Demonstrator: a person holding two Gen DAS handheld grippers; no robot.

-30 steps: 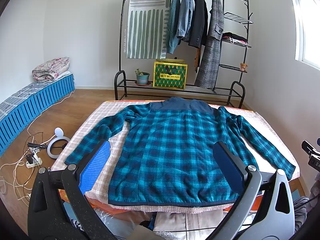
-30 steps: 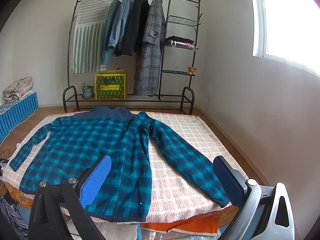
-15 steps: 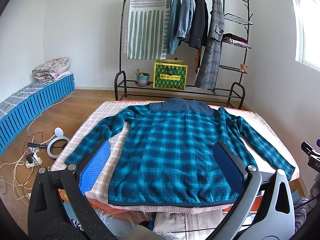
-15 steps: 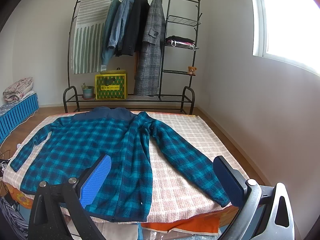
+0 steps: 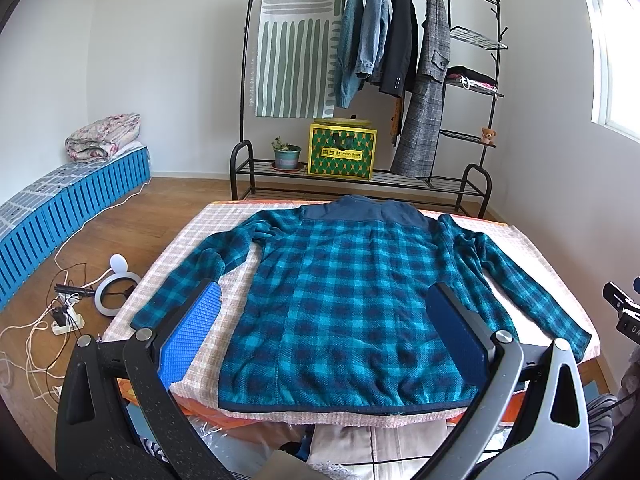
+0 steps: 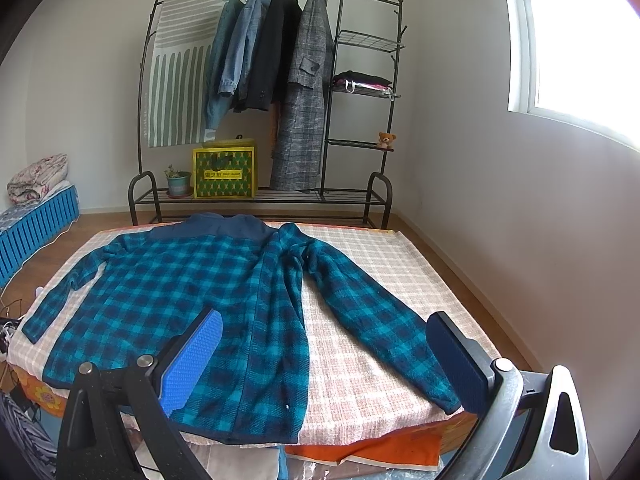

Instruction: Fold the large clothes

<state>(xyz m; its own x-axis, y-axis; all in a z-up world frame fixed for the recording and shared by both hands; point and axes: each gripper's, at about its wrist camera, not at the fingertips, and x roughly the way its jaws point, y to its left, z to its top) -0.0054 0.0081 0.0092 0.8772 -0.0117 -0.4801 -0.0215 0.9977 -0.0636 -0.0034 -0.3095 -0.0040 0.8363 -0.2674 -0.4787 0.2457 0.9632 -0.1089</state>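
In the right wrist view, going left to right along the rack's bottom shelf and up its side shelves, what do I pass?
Potted plant → yellow-green box → grey checked coat's hem → small teddy bear on the side shelf.

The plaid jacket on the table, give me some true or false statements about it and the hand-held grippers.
1. The plaid jacket lies spread flat with both sleeves out. True.
2. The left hand-held gripper is shut on the hem. False: it is open and holds nothing.
3. The right hand-held gripper is open. True.
4. The jacket hangs on the clothes rack. False: it lies on the checked cloth.
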